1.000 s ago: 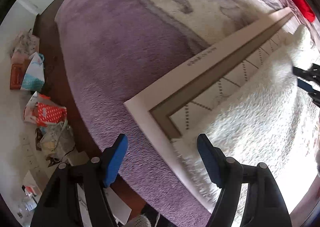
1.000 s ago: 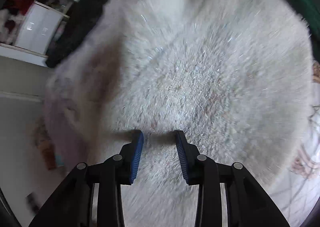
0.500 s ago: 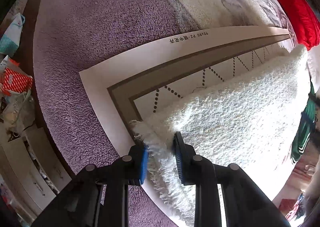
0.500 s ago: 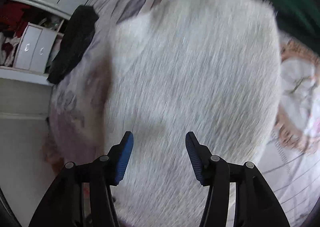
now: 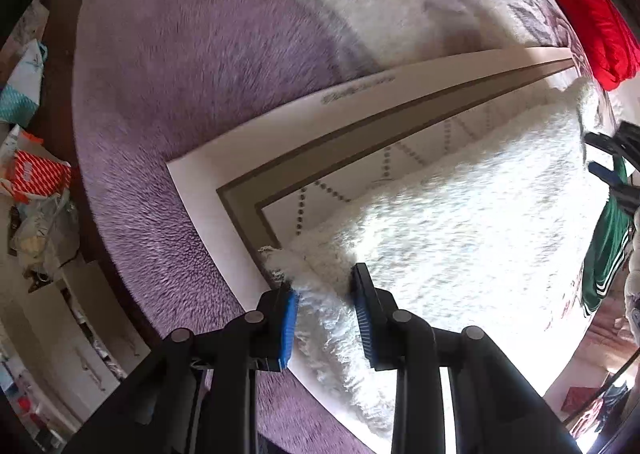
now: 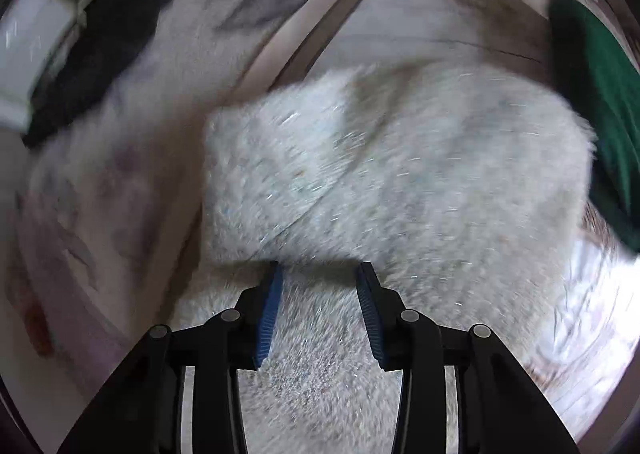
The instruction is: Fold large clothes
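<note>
A white fluffy garment (image 5: 460,221) lies spread on a pale mat with a brown border (image 5: 320,157). My left gripper (image 5: 325,294) straddles the garment's near corner, its jaws partly apart with fleece between the blue pads. My right gripper (image 6: 318,286) hovers over the same garment (image 6: 400,181) with its jaws apart and fleece between them; that view is blurred. A fold edge crosses the garment just ahead of it. The right gripper also shows at the right edge of the left wrist view (image 5: 612,169).
The mat lies on a purple fluffy cover (image 5: 180,101). A red garment (image 5: 592,25) and a green garment (image 5: 604,246) lie at the right. A black item (image 6: 96,53) lies at the far left. Bags and clutter (image 5: 36,181) sit on the floor.
My left gripper's jaws have widened a little on the garment corner. My right gripper's jaws have narrowed and the garment now shows a fold ahead of them.
</note>
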The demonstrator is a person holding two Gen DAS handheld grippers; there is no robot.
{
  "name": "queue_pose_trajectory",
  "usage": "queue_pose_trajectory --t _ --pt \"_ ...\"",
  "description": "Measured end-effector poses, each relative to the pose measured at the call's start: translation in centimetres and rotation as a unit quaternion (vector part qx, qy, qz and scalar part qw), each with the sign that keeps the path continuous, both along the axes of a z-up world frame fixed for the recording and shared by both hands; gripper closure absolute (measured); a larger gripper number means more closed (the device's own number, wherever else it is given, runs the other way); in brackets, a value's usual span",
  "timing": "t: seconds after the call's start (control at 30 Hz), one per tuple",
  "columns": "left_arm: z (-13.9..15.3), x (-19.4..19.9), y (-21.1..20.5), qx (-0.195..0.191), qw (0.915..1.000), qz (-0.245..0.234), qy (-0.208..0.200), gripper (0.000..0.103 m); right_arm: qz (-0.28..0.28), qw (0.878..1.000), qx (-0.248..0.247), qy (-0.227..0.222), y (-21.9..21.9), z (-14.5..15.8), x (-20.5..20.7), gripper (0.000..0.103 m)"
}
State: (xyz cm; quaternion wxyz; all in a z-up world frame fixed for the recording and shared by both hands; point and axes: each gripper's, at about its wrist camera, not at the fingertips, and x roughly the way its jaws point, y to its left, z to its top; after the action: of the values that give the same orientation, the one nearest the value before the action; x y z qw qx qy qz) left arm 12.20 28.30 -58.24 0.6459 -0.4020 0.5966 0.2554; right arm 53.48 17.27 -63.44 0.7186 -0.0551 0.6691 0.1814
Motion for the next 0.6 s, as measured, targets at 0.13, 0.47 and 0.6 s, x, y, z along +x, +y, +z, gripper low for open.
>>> queue_pose_trajectory --t 0.13,0.47,0.6 --pt "2.3 3.3 -0.5 0.013 0.9993 -0.015 -0.032 0.058 -0.117 0.992 0.032 -0.031 -7.6 2.6 3.5 0.037" --pt "-0.1 13.1 1.4 0.070 0.9937 -0.059 -0.065 0.027 -0.166 0.985 0.038 -0.027 -8.7 -6.5 9.7 0.036" --pt "1.3 11.8 2.6 0.068 0.9926 -0.071 -0.071 0.027 -0.152 0.985 0.073 0.025 -9.9 -3.3 7.5 0.036"
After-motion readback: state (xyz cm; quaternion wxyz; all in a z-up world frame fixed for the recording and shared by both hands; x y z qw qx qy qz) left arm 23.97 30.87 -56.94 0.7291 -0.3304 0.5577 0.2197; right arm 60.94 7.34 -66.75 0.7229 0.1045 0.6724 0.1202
